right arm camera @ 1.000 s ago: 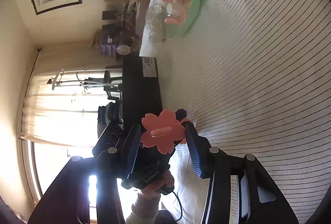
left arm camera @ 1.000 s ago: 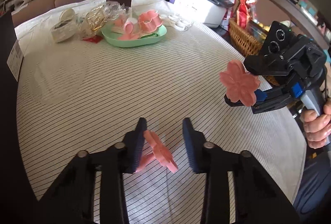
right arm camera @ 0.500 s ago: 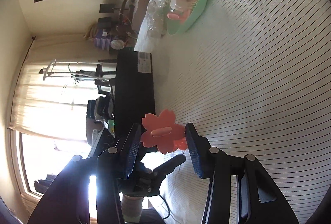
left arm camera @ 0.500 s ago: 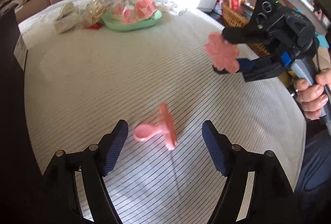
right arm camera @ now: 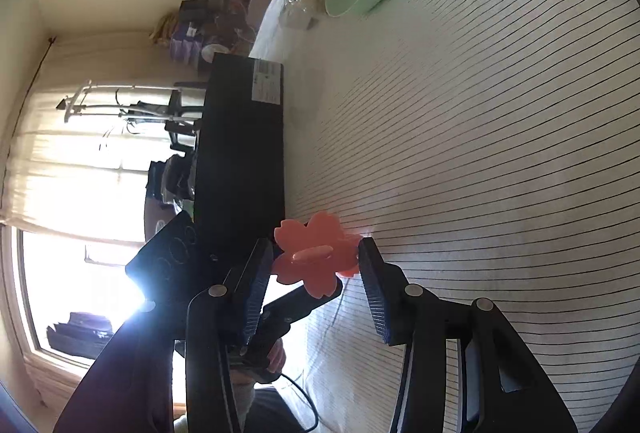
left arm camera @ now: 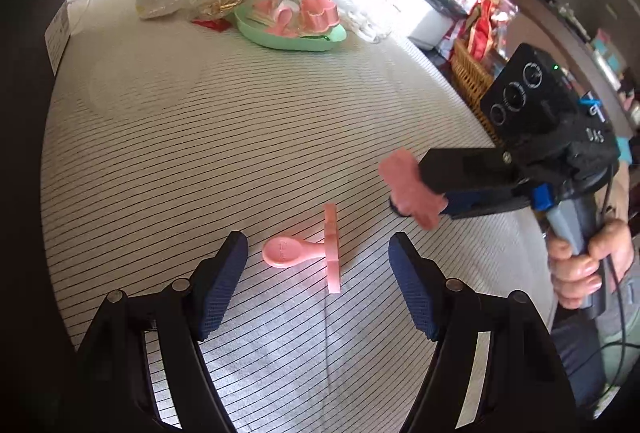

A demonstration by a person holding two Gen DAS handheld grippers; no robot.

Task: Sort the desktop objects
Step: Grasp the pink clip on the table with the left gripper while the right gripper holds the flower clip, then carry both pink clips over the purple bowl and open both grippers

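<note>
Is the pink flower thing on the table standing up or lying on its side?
On its side. The pink flower stamp rests on the flower's edge, its handle pointing sideways along the striped cloth.

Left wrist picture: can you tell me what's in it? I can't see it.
A pink flower stamp lies on its side on a striped tablecloth, between the left tongs, whose jaws are closing without touching it. On the right, the right tongs hold another pink flower. Far back sits a green tray of pink things.
</note>
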